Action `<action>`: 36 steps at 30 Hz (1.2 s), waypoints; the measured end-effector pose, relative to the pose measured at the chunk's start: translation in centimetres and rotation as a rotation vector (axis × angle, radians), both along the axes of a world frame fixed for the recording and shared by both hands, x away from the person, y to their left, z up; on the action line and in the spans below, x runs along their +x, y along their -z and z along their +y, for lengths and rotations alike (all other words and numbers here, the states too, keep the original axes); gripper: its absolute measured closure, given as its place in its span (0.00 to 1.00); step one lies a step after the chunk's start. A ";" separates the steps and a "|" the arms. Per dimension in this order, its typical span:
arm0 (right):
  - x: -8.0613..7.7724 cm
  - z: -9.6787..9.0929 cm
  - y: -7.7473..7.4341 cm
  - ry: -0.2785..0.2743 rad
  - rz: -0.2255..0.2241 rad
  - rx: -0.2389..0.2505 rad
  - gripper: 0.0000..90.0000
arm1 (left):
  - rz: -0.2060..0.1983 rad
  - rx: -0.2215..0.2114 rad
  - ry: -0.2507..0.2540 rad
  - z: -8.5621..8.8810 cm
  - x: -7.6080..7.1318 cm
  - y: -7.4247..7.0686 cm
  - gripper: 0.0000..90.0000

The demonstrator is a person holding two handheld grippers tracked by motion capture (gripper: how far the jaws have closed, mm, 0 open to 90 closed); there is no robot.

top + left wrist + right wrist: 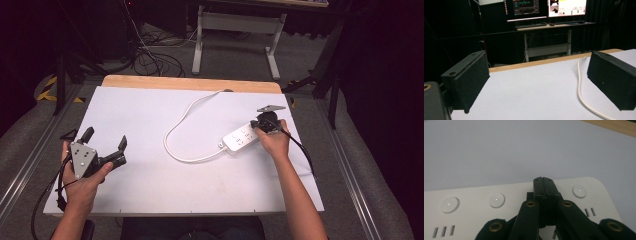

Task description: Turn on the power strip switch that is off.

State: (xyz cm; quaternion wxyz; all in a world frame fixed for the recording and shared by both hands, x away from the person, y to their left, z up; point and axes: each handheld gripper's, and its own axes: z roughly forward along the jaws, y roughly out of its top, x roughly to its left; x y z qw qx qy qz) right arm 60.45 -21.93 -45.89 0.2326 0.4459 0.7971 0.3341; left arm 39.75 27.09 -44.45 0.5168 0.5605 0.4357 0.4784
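Note:
A white power strip (240, 138) lies right of centre on the white board (150, 190). Its white cable (175, 135) loops left and runs back to the far edge. My right gripper (254, 130) is shut, its tips resting over the strip's right end. In the right gripper view the two jaws meet with nothing between them (543, 180), above the strip's top face (474, 192), between round buttons (496, 200). My left gripper (106, 136) is held at the board's left side, open and empty. Its pads (466, 82) stand wide apart, with the cable (580, 85) lying near the right one.
The board sits on a wooden table whose far edge (190, 82) shows. Beyond it a desk frame (235, 30) stands on the floor with tangled cords (150, 55). Lit monitors (544, 7) sit on that desk. Metal rails (30, 160) run along both sides.

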 end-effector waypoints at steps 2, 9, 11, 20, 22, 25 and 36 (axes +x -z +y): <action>0.0 0.0 0.0 0.000 -0.001 -0.001 1.00 | -0.001 0.000 -0.001 0.0 0.0 0.0 0.05; -0.1 0.2 0.0 0.001 -0.011 -0.017 1.00 | -0.001 -0.006 -0.003 0.0 0.0 0.0 0.05; -0.2 0.3 0.0 0.000 -0.019 -0.023 1.00 | 0.000 -0.003 -0.006 0.1 0.0 0.0 0.05; 0.0 0.0 -0.1 0.011 -0.005 0.009 1.00 | 0.000 -0.002 -0.005 0.1 0.1 0.0 0.05; -0.1 0.1 -0.1 0.009 -0.008 0.004 1.00 | 0.001 -0.005 -0.003 0.1 0.0 0.0 0.05; -0.1 0.0 -0.1 0.010 -0.006 0.009 1.00 | 0.000 -0.004 -0.002 0.0 0.0 0.0 0.05; -0.2 0.2 0.0 0.012 -0.018 -0.002 1.00 | -0.001 -0.007 0.001 0.0 0.0 0.0 0.05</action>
